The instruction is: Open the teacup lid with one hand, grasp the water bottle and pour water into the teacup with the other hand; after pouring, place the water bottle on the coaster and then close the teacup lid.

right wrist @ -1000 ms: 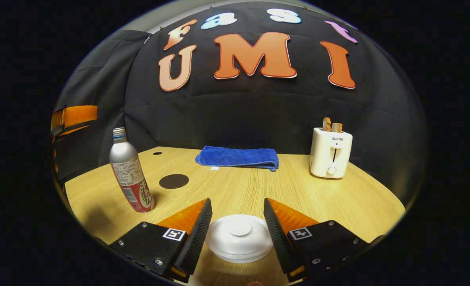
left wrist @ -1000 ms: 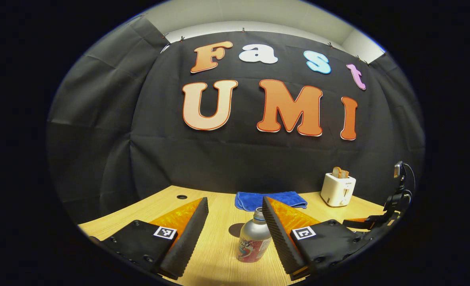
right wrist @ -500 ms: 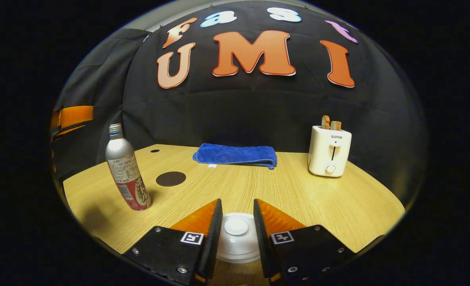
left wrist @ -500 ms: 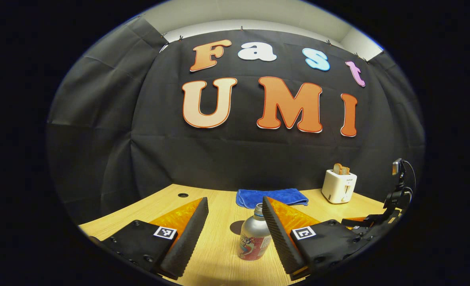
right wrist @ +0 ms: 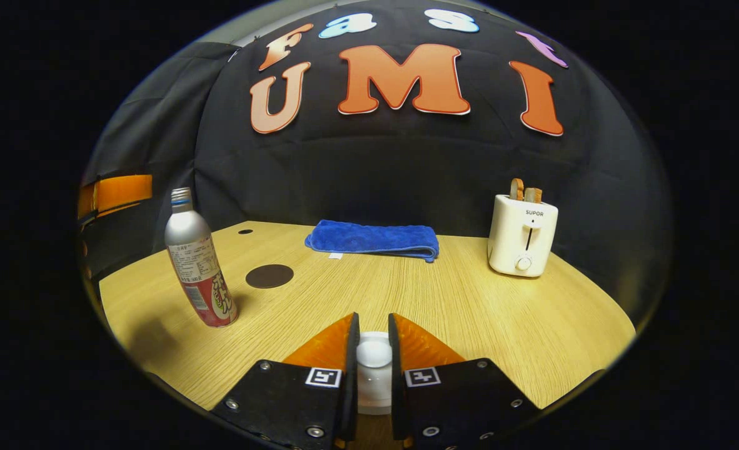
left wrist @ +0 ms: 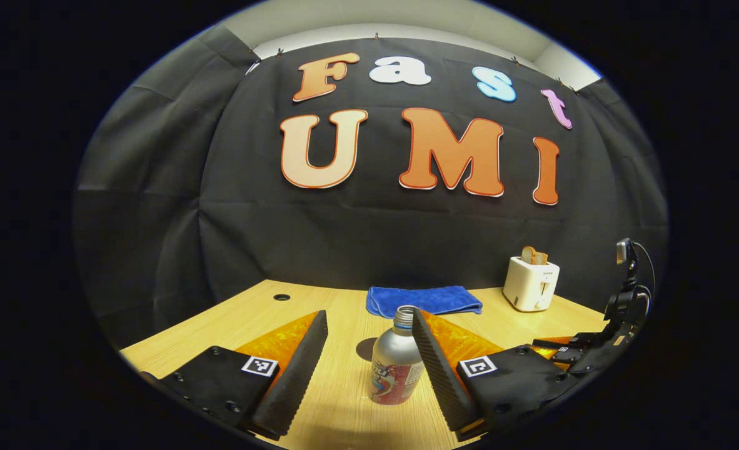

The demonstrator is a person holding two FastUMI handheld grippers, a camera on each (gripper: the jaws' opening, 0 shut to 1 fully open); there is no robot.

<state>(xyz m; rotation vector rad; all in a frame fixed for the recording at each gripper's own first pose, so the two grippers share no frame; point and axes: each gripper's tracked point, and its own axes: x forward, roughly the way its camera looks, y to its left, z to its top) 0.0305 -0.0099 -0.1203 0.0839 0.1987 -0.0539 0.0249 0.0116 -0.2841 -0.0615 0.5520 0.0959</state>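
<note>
In the right gripper view, the right claw (right wrist: 372, 350) has its fingers drawn narrow on either side of the knob of the white teacup lid (right wrist: 374, 354), and both fingers appear to press on that knob. The lid lies at the near edge of the wooden table (right wrist: 469, 312), mostly hidden between the fingers; the teacup beneath it cannot be made out.

To the left in the same view the water bottle (right wrist: 196, 259) stands upright on the table, silver above and red-labelled below, well apart from the lid. Just right of it and a little farther back lies the dark round coaster (right wrist: 269, 275), bare. At the far edge a folded blue towel (right wrist: 372, 239) lies flat, and to the right a white toaster (right wrist: 522, 234) stands with slices of bread in its slots. Nothing stands between the lid and the bottle.

In the left gripper view, the left claw (left wrist: 369, 350) is spread wide. The water bottle (left wrist: 396, 365) stands between its fingers, close against the right finger and clear of the left one, so it is not gripped. The coaster (left wrist: 367, 349) shows just behind the bottle, the towel (left wrist: 424, 300) beyond that, and the toaster (left wrist: 531, 284) far right. At the right edge, part of the other claw (left wrist: 569, 350) reaches in low over the table.
</note>
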